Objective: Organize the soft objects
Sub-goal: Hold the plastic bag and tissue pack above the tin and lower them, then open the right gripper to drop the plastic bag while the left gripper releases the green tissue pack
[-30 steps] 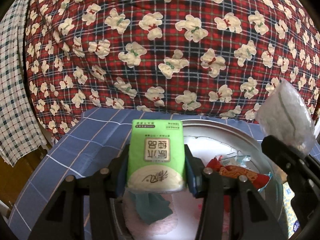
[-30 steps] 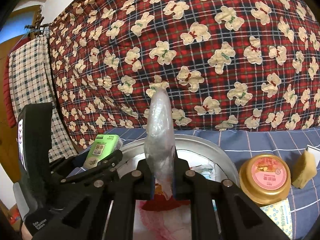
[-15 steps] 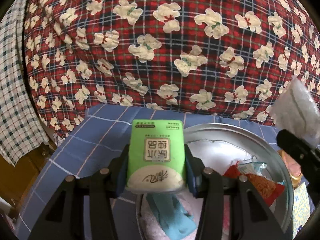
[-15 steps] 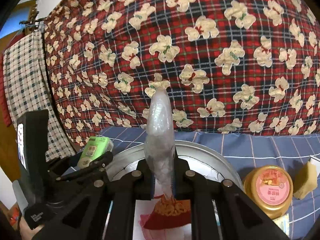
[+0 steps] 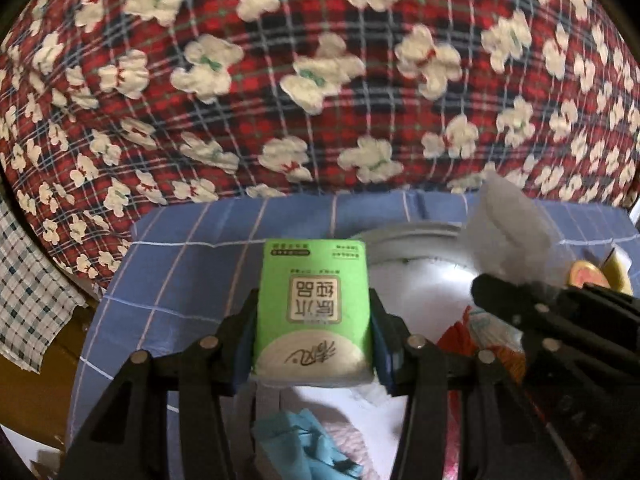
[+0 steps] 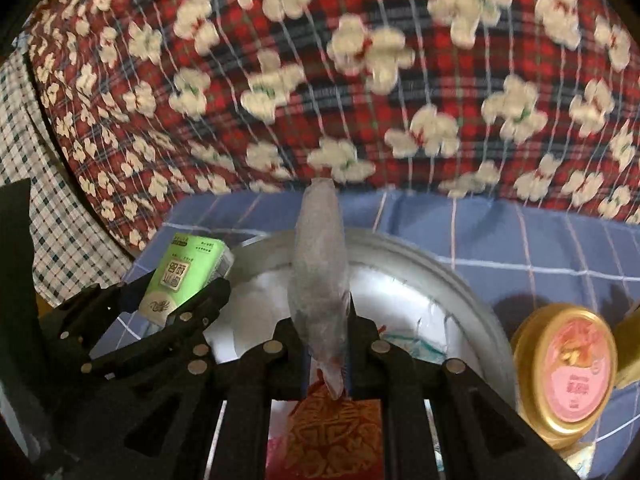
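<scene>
My left gripper (image 5: 314, 312) is shut on a green tissue pack (image 5: 314, 308) and holds it above the left rim of a round metal basin (image 5: 404, 236). The pack also shows in the right wrist view (image 6: 182, 276). My right gripper (image 6: 322, 320) is shut on a clear plastic bag (image 6: 320, 276), held upright over the basin (image 6: 448, 280). That bag shows at the right of the left wrist view (image 5: 508, 232). The basin holds a blue cloth (image 5: 308, 448), a pink cloth (image 5: 352, 440) and a red and orange pouch (image 6: 332, 436).
The basin stands on a blue checked cloth (image 5: 180, 280). A gold tin with a pink lid (image 6: 568, 372) and a yellow sponge (image 6: 628, 344) lie right of the basin. A red plaid quilt with white bears (image 5: 320, 80) rises behind. A checked cloth (image 6: 48, 216) hangs at left.
Both grippers have moved forward and lower toward the far side of the basin, still holding their objects. The view is blurred from motion.
</scene>
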`<state>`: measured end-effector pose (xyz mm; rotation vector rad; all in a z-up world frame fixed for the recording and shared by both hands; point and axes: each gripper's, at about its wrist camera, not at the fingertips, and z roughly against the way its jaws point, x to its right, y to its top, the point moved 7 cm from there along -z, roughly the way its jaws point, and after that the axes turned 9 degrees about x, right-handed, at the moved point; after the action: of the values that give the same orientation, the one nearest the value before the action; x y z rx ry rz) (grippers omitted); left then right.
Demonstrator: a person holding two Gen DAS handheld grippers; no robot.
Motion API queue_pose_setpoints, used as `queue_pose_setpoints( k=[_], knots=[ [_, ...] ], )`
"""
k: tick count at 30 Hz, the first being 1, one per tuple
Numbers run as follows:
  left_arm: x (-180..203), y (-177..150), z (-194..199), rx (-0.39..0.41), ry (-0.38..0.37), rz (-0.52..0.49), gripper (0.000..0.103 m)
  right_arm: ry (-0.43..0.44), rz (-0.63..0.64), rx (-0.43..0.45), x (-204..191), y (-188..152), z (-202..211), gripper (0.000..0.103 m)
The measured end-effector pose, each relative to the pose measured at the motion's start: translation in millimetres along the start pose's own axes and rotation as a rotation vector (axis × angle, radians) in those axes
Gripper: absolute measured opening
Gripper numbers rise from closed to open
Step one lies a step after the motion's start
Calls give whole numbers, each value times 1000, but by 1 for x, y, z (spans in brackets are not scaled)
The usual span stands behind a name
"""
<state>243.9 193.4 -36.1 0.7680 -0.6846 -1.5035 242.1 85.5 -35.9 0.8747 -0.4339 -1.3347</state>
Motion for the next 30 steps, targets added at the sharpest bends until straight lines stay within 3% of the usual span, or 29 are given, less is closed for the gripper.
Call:
queue_pose_setpoints(
  k=[10,12,15,18,21,24,30],
  knots=[
    [-7,-10,-10,-50,62,-33,52,66,-31,-96,-9,-13,-15,14],
    [-10,-11,-11,-64,69,-25,72,48,-24,-126,-9,-14,-17,14],
    [-18,-14,-14,-93,119,-5,85,70,-61,-154,-5,-16,-17,14],
    [-21,-13,-12,-81,115,12,94,108,-87,-168,-5,-18,-15,14],
    [-23,-10,-7,-56,128,-2,95,133,-92,-175,-7,-20,-11,15],
    [-22,-8,-2,-27,135,-33,99,220,-136,-181,-13,-20,-6,17],
    [-42,-3,11,36,171,-10,101,337,-249,-181,-17,-20,-1,33]
  ],
)
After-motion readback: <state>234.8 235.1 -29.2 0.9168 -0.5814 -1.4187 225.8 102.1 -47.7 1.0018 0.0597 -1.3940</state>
